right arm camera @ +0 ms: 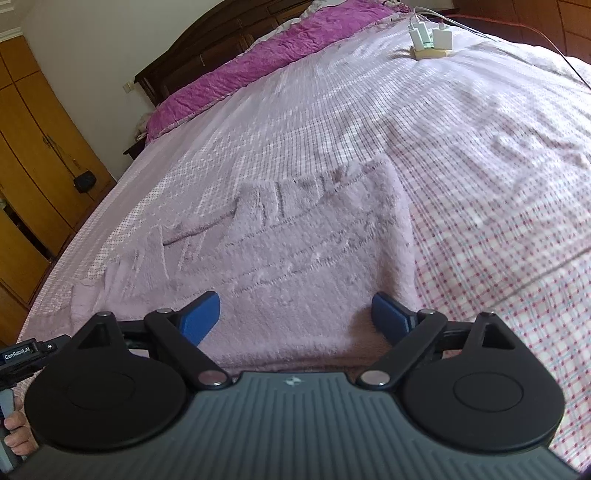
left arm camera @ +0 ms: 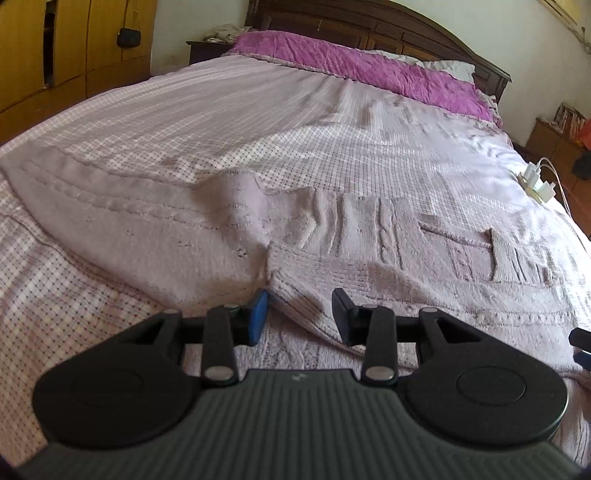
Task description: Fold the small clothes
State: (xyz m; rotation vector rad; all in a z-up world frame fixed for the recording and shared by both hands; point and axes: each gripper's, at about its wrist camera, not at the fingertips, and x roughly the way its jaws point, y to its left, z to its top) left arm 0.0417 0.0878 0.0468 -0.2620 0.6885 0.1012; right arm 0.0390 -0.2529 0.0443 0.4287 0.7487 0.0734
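**Sweater, pale lilac knit, on bed**

Sweater (left arm camera: 369,236): cable-knit, pale lilac, spread flat on the checked bedspread (left arm camera: 221,122) at the near end of the bed. A sleeve is seen lying out to the left in the left wrist view; a folded ridge of knit rises between the fingers of the left gripper.

Left gripper (left arm camera: 300,314): jaws held partly apart, set either side of the ridge of knit; whether the pads touch it cannot be told.

Right gripper (right arm camera: 295,317): jaws spread wide, poised over the sweater's hem area (right arm camera: 295,258), nothing held.

Magenta quilt (left arm camera: 351,62): laid across the head of the bed, against a dark wooden headboard (left arm camera: 369,26).

Power strip with white chargers (right arm camera: 430,40): resting on the bedspread, well apart from the sweater.

Wooden wardrobe (right arm camera: 33,155): stands beside the bed.
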